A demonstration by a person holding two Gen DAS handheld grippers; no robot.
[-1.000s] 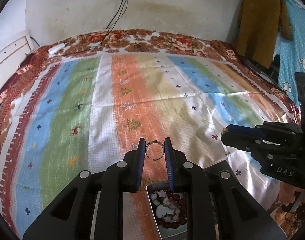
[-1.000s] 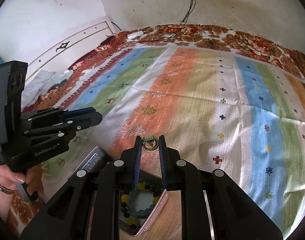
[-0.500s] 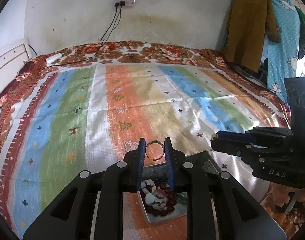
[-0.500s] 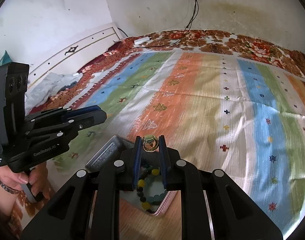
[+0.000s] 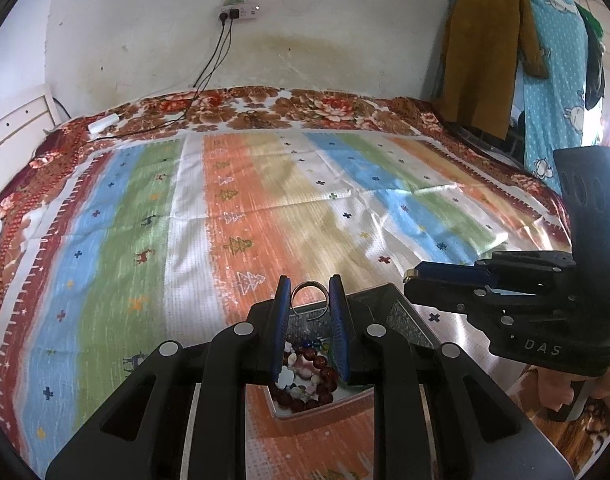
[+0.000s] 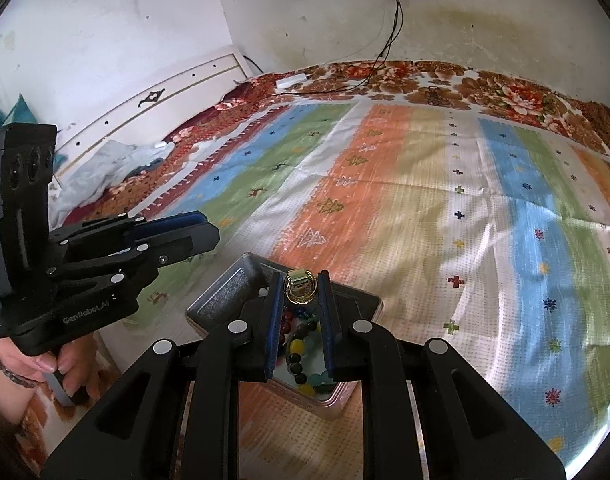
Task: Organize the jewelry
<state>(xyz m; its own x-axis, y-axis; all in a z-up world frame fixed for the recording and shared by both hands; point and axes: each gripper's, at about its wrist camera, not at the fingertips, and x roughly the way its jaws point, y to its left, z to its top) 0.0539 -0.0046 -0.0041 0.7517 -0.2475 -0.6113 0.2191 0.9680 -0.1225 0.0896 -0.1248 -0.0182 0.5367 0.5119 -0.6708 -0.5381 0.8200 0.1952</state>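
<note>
Bedspread (image 5: 153,216) in stripes of blue, green, white, orange and tan covers a wide bed, with small trees, deer and crosses printed on it and a red-brown floral border at the far edge; behind it stands a stained white wall (image 5: 345,20) with a power strip (image 5: 239,11) and two dark cables hanging down to the bed; a mustard garment (image 5: 485,52) and a blue patterned cloth (image 5: 557,72) hang at the far right, and a white headboard (image 6: 153,100) runs along the left.

Near the front edge sits a metal tin (image 5: 405,316), lid raised, filled with beaded bracelets (image 5: 313,372) in dark red, white, yellow, black and pale green.

The left gripper (image 5: 309,300) is clamped on a thin silver ring (image 5: 309,292), an open hoop standing upright between the blue pads (image 5: 282,308), directly above the tin's far side; the right gripper (image 6: 302,290) is closed on a gold ring (image 6: 301,289) with a squarish ornate top, held at the fingertips over the same tin, above the beads; each gripper shows in the other's view, just beside the tin.
</note>
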